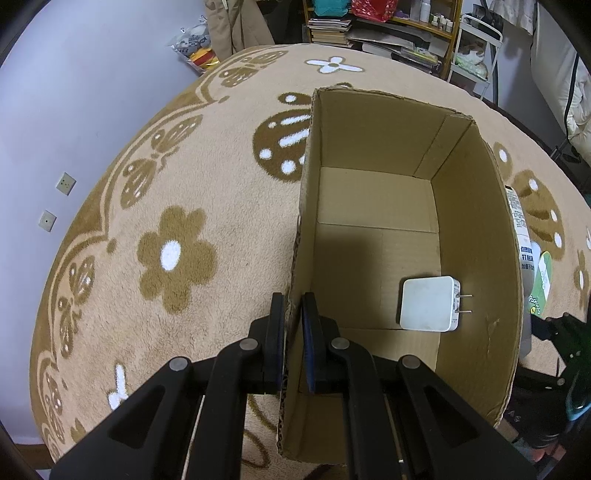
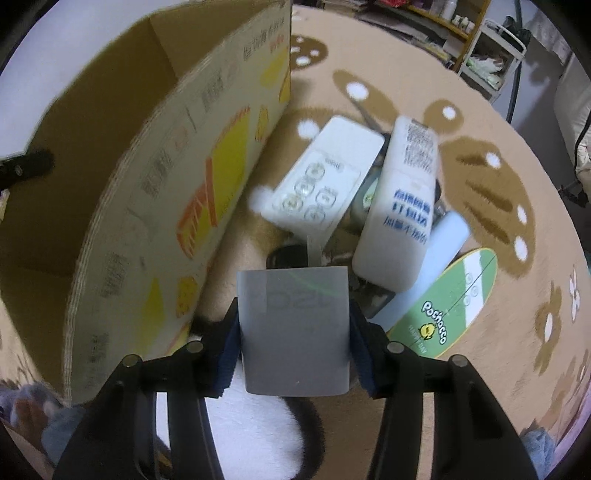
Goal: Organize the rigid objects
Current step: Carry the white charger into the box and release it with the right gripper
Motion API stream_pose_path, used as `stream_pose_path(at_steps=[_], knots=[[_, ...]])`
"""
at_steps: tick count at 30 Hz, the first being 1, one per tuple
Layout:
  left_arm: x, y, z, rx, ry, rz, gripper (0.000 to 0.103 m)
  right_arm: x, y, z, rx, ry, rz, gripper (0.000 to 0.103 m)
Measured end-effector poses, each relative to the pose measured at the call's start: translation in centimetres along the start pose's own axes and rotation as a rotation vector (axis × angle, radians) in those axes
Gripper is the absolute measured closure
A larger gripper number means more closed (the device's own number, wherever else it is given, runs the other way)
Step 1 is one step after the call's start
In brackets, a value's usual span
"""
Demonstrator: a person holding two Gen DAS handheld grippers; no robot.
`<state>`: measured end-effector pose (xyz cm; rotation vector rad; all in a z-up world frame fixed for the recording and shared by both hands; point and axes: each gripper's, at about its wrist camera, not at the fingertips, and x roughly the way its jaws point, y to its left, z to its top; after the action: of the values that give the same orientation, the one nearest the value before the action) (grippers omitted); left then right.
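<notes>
Nearest the left wrist camera, the left gripper (image 1: 293, 314) is pinched tight on the left wall of the open cardboard box (image 1: 306, 192), one finger outside and one inside. To its left spreads the beige rug (image 1: 184, 184) with brown flowers and butterflies. Inside the box, near the right wall, a white square charger (image 1: 428, 304) lies flat on the floor of the box, its two prongs pointing at that wall. Past the right wall only a sliver of a white bottle (image 1: 517, 214) with printed text shows, and a green edge beside it. At the far right edge is a dark part of the other gripper, too cut off to read.

Nearest the right wrist camera, the right gripper (image 2: 293, 332) holds a grey, translucent rectangular piece (image 2: 293, 328) at a middling width, blue pads pressing both its sides; faint mirrored letters on it are too blurred to read. To the left stands the box's outer wall (image 2: 207, 177), printed with yellow and orange carton drawings and small blurred text, something the left view never shows. Right of the box, on the rug (image 2: 480, 147), a cluttered pile lies well apart from the charger: a white remote control (image 2: 325, 177) with round clear buttons, the white bottle (image 2: 399, 206) with blue Chinese writing, seen upside down, a pale tube (image 2: 447, 236) under it, and a green oval card (image 2: 450, 299) reading "Pochacco" and "HAPPY DAY". The remote and bottle overlap darker items beneath that cannot be made out. Shelving with books and bottles (image 1: 388, 26) stands beyond the rug.
</notes>
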<state>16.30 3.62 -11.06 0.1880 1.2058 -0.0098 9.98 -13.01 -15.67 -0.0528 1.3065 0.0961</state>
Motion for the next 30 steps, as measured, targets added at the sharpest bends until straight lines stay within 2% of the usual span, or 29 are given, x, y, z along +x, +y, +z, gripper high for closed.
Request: stream_pose_path(at_steps=[14,22,24,30], knots=[[-0.1,0.0,-0.1,-0.004,0.003,-0.008,0.094,-2.4,-4.3,0.4,0.142,-0.1,0.151,0.047],[0.0,0.0,-0.1,-0.005,0.006,-0.004,0.094,-4.1,-5.0,1.2,0.147,-0.166,0.167,0.047],[0.0,0.1,0.0,-0.01,0.008,-0.008,0.094,-4.4,-5.2,1.8,0.141,-0.185,0.149,0.047],[0.0,0.2,0.0,-0.006,0.006,-0.009,0.094,-6.4,-5.5,2.9,0.163,-0.266,0.164,0.047]])
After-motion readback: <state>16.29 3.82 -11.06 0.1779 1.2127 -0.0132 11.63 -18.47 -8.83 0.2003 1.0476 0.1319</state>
